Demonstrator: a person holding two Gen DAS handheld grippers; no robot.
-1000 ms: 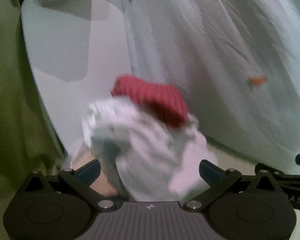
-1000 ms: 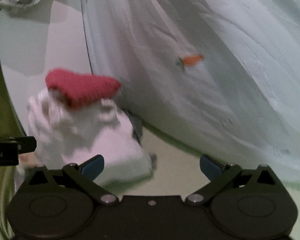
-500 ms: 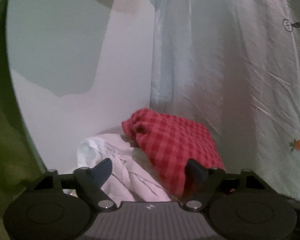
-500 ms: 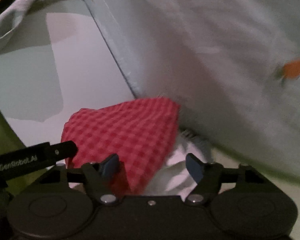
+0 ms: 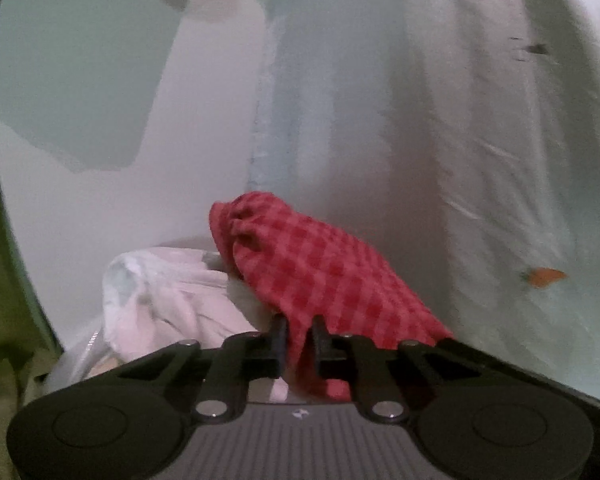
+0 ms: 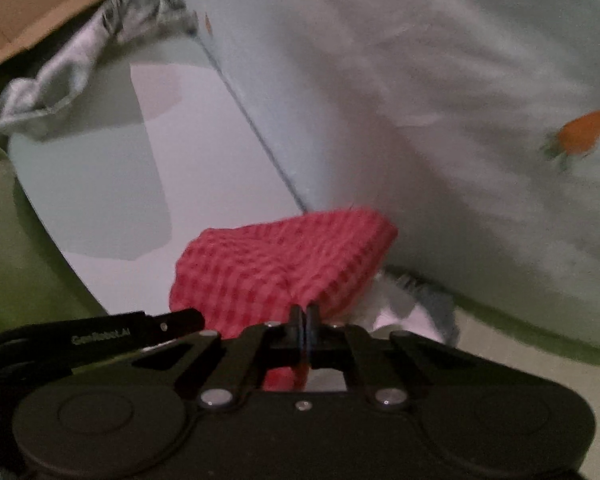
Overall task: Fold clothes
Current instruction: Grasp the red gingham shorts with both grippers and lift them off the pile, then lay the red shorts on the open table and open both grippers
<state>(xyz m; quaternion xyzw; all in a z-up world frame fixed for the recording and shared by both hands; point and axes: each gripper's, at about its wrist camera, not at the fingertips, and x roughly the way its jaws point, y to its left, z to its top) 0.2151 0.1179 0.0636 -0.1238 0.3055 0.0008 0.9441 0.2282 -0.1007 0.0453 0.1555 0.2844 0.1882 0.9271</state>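
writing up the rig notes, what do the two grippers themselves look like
Both are matte black. The left gripper has crossed linkage arms with silver pivot pins, two round housings and a ribbed grey centre plate with a small logo. The right gripper matches, but its centre is plain black. The left one's side bears white lettering.

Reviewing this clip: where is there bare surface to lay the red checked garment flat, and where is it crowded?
Free: the pale tabletop, bordered by its curved left edge, the hanging carrot-print sheet on the right and the crumpled grey cloth at the far end. Crowded: the near end, where the white clothes lie under the red checked garment pinched by both the left gripper and right gripper.
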